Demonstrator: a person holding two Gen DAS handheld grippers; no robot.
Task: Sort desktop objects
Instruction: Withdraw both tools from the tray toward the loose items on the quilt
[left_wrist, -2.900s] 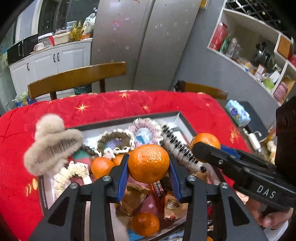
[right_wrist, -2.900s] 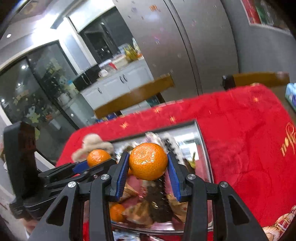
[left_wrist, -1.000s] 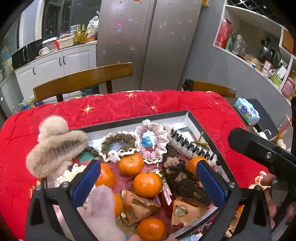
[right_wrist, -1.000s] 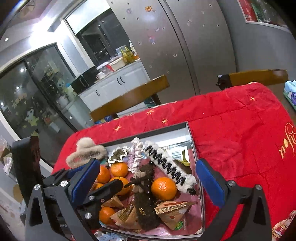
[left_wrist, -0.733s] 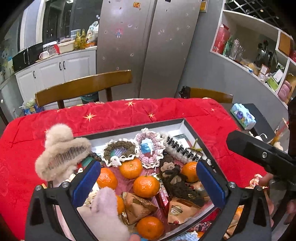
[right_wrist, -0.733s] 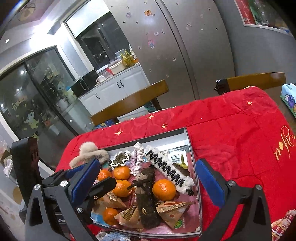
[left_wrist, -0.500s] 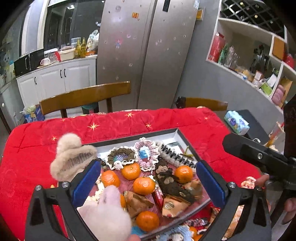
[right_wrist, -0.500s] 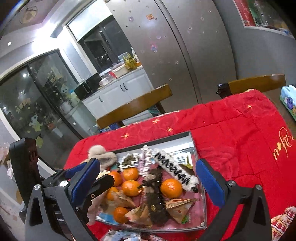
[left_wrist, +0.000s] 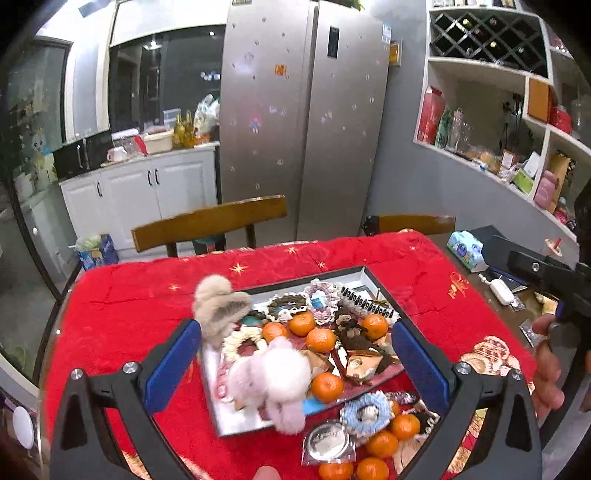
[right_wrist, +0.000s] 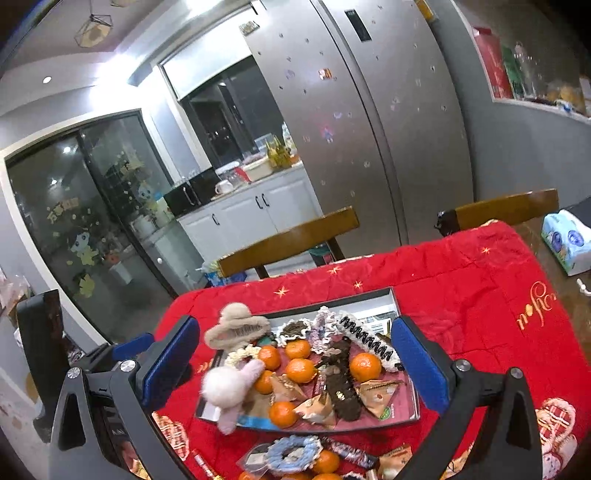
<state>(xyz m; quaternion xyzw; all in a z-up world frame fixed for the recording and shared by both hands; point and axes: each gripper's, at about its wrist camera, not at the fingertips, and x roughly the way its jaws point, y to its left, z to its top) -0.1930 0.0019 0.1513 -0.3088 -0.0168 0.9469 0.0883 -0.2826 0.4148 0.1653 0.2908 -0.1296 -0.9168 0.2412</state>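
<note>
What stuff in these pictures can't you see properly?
- Oranges near the table's front edge: the left wrist view cuts them off at the bottom, so no count.
- Tray floor: hidden under scrunchies, oranges and snack packets in both views.
- Print on the snack packets: too small to read.
- Pink fluffy toy: blurred in the left wrist view, so its shape is unclear.
- Shelf items: too small to name.

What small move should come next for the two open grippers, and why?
Probably lower the right gripper onto one of the loose orange tangerines lying outside the grey rectangular tray on the red tablecloth; both it and the left gripper are open and hold nothing.
</note>
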